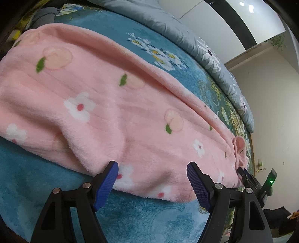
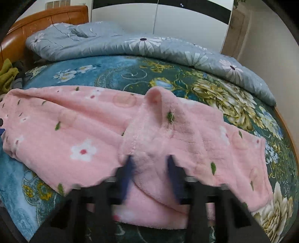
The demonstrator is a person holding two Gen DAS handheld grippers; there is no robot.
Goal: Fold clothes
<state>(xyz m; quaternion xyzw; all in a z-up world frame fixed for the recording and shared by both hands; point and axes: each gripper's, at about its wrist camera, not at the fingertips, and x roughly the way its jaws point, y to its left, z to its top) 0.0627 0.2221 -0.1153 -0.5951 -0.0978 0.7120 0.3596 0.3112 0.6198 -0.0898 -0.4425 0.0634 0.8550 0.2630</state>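
1. On the bed [image 2: 119, 74], the pink fleece [image 1: 104, 104] lies long and loosely doubled over, so the fold is maybe half done.
2. My left gripper [image 1: 152, 184] is wide open, the near hem just ahead of its tips.
3. My right gripper [image 2: 150, 168] is blurry but pinching a raised bunch of fleece.

This is a bedroom in a home. A big bed [image 2: 115, 74] has a wooden headboard [image 2: 37, 20], a gray flower quilt [image 2: 149, 48], and white closet doors [image 2: 168, 16] behind it.
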